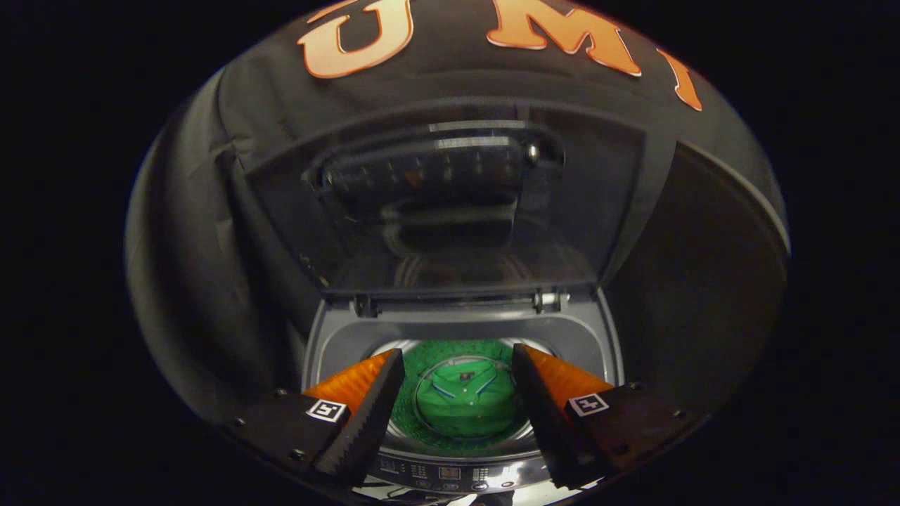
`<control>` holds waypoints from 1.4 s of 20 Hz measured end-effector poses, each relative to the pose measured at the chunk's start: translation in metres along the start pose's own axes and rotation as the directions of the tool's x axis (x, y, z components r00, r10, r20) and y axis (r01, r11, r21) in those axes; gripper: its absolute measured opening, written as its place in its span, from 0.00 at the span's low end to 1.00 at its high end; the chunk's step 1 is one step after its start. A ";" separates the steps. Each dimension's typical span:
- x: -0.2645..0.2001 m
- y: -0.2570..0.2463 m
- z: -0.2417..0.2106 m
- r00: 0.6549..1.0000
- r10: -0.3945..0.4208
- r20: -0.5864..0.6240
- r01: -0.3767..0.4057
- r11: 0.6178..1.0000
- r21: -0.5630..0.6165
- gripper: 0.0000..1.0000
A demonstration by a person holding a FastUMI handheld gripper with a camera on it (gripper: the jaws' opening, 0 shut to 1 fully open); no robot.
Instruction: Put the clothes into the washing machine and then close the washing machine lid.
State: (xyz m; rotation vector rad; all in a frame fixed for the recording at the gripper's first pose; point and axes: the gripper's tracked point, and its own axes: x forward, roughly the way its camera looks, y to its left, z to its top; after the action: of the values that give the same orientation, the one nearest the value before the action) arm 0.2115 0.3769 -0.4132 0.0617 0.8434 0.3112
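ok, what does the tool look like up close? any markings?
The tool has two long wedge-shaped fingers with ridged, saw-toothed inner faces. Each sits on a dark block with small screws, and each block carries a square black-and-white fiducial tag.

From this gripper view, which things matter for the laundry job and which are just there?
Belongs to the job:
- green collared shirt, lying in the drum
- grey top-loading washing machine
- its dark transparent lid, standing open
- gripper, open, fingers spread above the drum, holding nothing

Just there:
- black cloth booth wall behind the machine
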 end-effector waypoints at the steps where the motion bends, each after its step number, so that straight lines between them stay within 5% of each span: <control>1: -0.003 0.000 0.011 1.000 0.002 0.022 -0.002 1.000 -0.006 0.99; 17: -0.010 0.006 0.166 0.970 0.012 0.242 -0.002 0.999 -0.045 0.99; 22: 0.029 0.002 0.172 0.979 -0.012 0.203 0.022 0.999 -0.049 0.99; 28: 0.024 -0.001 0.165 0.973 -0.037 0.227 0.044 0.999 -0.023 0.99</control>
State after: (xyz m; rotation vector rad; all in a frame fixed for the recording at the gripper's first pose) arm 0.3489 0.3947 -0.3208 0.0528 0.6124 0.2716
